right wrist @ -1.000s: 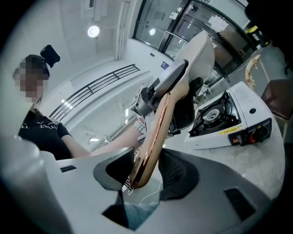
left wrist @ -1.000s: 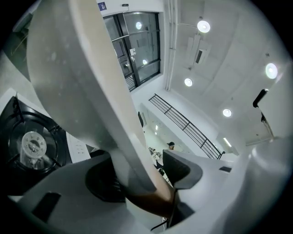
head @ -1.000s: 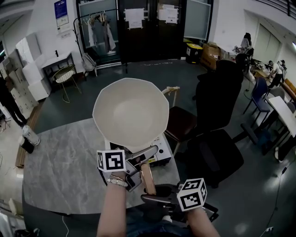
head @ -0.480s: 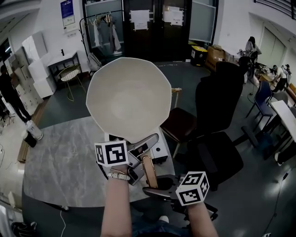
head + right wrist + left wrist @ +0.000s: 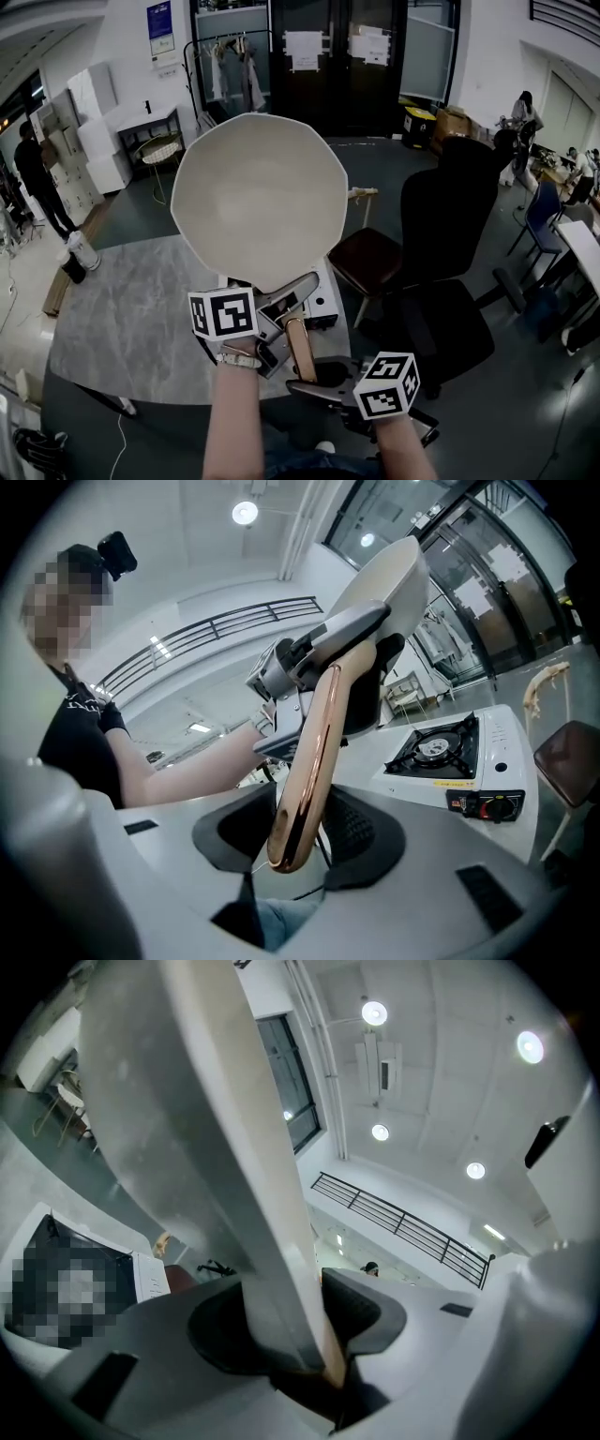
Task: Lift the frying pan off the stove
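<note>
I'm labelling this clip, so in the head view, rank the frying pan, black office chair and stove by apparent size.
Largest, about alike: frying pan and black office chair; the pan is held up near the camera, so I won't rank them.
Smallest: stove, mostly hidden behind the pan.

Evenly lit hall, heavy fisheye bend in every view.
Round ceiling lamps [image 5: 375, 1012] flare at the upper right of the left gripper view; the copper handle [image 5: 305, 761] bears a bright streak; corners fall black; shadows lie faint; the nearest foreground blurs.
</note>
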